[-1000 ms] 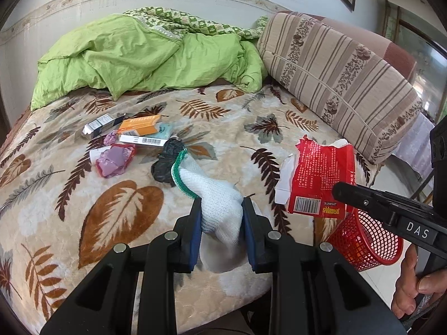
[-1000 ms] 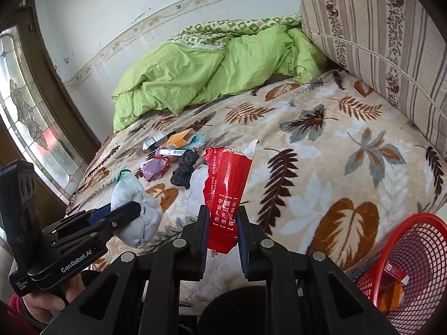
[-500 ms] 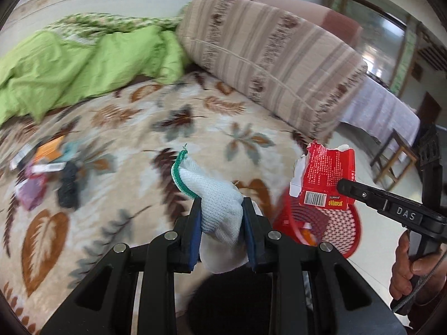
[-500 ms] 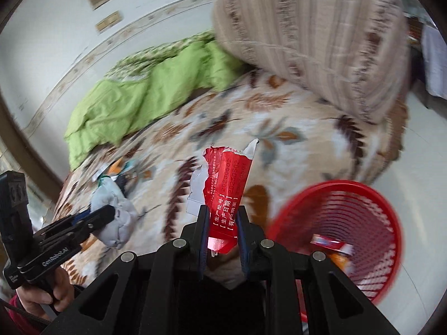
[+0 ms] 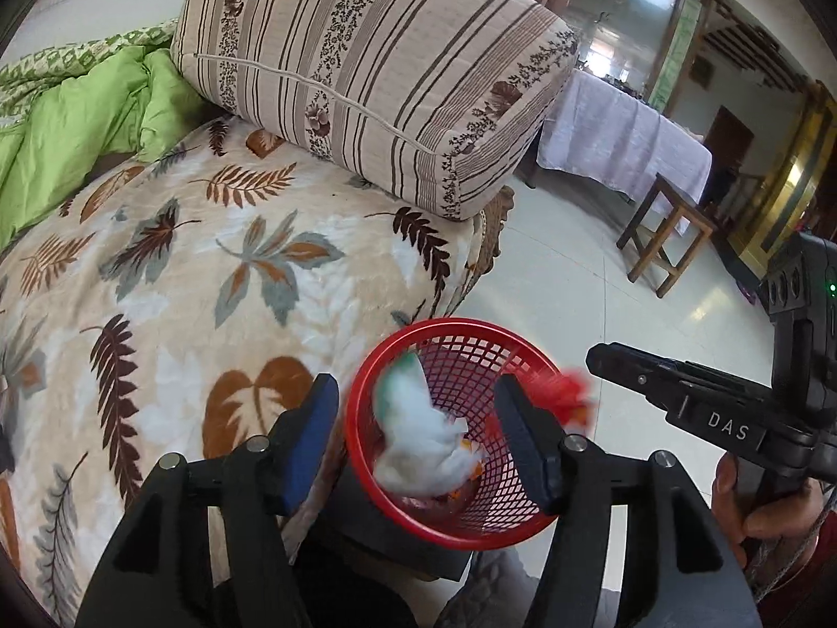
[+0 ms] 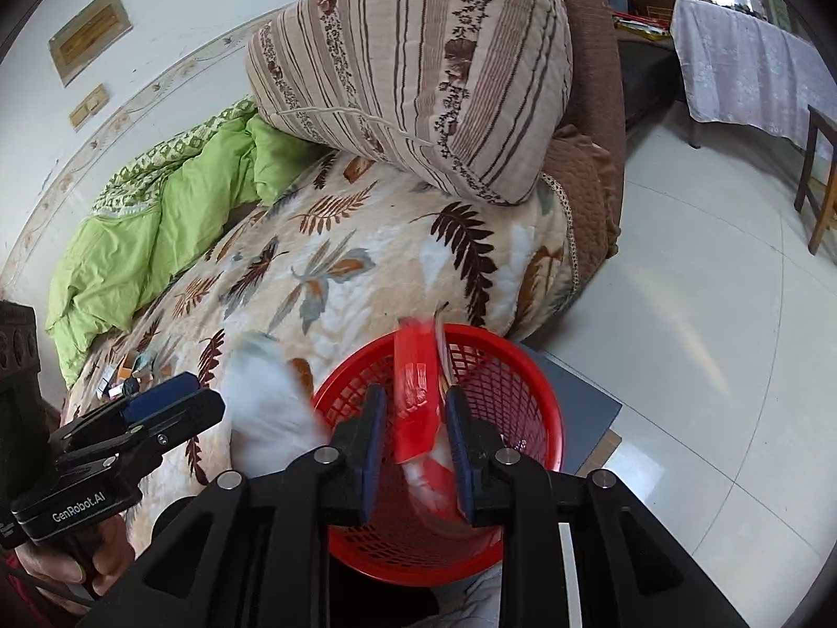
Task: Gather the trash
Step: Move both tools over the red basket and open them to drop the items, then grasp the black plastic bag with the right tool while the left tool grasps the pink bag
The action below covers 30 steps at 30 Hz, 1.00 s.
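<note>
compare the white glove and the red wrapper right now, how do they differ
The white glove is soft, bulky cloth, lying inside the red basket; the red wrapper is thin, flat and upright between the right claw fingers over it. Both are blurred, and both claws are open.

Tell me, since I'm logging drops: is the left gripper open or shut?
Open. The left gripper has its pads spread wide, and the white glove is blurred, loose between them over the red basket.
</note>
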Available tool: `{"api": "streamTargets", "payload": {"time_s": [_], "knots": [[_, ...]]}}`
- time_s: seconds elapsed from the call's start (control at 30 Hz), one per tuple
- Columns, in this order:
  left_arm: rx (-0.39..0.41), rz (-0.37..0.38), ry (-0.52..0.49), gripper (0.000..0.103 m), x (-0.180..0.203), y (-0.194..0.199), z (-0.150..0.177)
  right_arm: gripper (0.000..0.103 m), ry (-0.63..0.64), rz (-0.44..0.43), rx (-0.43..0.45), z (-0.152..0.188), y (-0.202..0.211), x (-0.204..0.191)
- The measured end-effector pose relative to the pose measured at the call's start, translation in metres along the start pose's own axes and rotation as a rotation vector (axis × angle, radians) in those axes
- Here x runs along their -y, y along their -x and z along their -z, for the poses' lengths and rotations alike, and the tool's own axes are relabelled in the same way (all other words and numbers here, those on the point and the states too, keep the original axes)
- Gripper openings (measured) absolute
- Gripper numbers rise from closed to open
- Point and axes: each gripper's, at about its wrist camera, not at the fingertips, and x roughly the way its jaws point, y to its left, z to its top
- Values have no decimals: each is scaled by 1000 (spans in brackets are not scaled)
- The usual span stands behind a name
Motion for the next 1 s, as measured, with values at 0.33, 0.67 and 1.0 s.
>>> {"api": "streamTargets", "payload": {"time_s": [0.33,0.67,1.0], "knots": [[38,-98,89,65,-51,41,23,28,11,-63,-11,-5,-14,-18],[97,-245,241,65,-132,101,61,49,184,-192,-94,10,-55,-120],[174,-384,420,65,-213,166,109,53,322,-318,-194,23,-94,-223]]}}
